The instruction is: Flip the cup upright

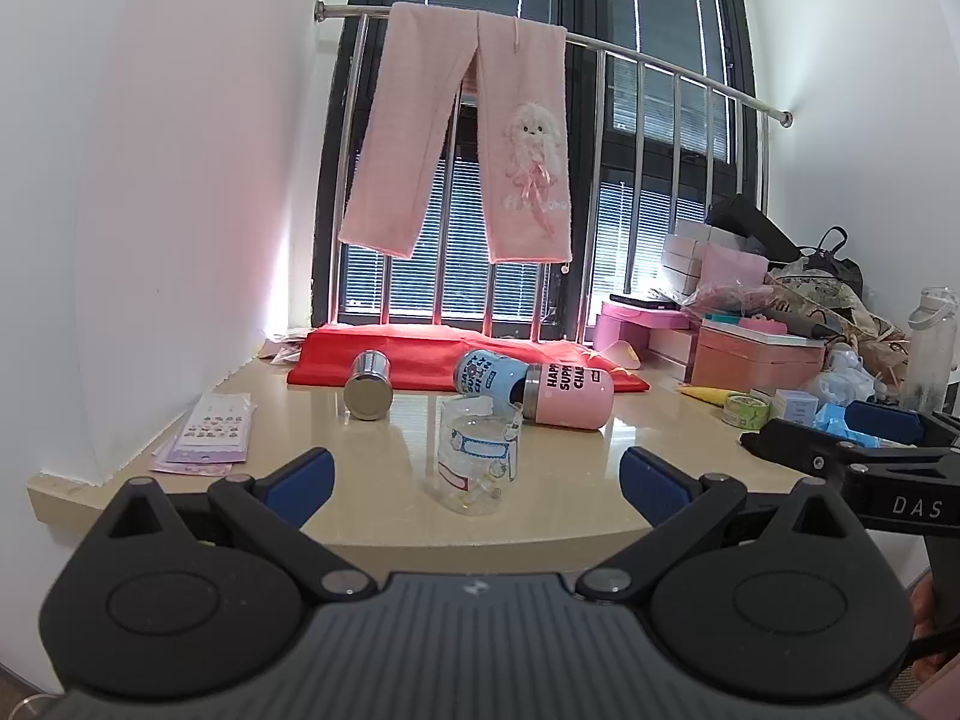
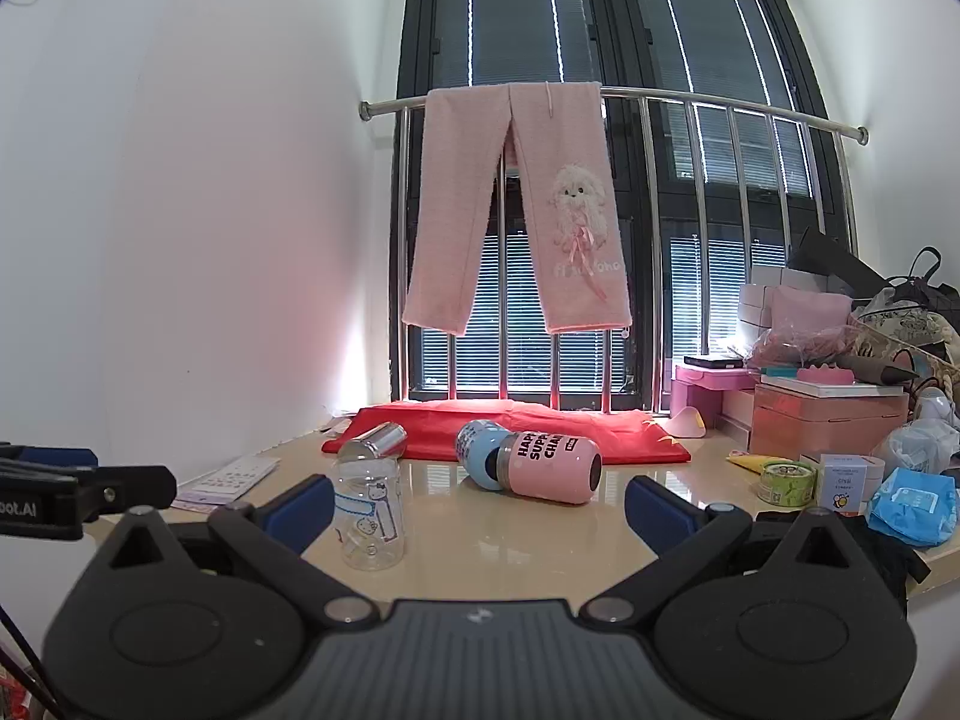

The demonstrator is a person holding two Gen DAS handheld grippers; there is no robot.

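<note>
- Lying on their sides toward the back of the worktop (image 1: 288, 420) are three cups: a steel cup (image 1: 369, 387) with its base turned to the camera, and a blue cup (image 1: 480, 372) and a pink cup (image 1: 570, 396) set end to end, just in front of a red cloth (image 1: 420, 354).
- A clear cup (image 1: 477, 456) with printed cartoon figures stands on end near the front edge, apart from the other three.
- The left tool (image 1: 477, 480) is held wide apart with nothing between its blue pads; the clear cup is framed in the gap but is not touched.
- The right tool (image 2: 478, 507) is likewise spread and empty, and is aimed at the pink cup.
- The scene would fit two stages – the clear cup already stood up and let go, or a tipped cup being lined up for a grasp.
- Any grasp of a tipped cup would be best taken across its round body, since it may roll on the glossy top.
- Whether the clear cup's mouth faces up cannot be settled – its glass is see-through and bent by the lens.
- The join between the blue and pink cups is hard to make out.
</note>
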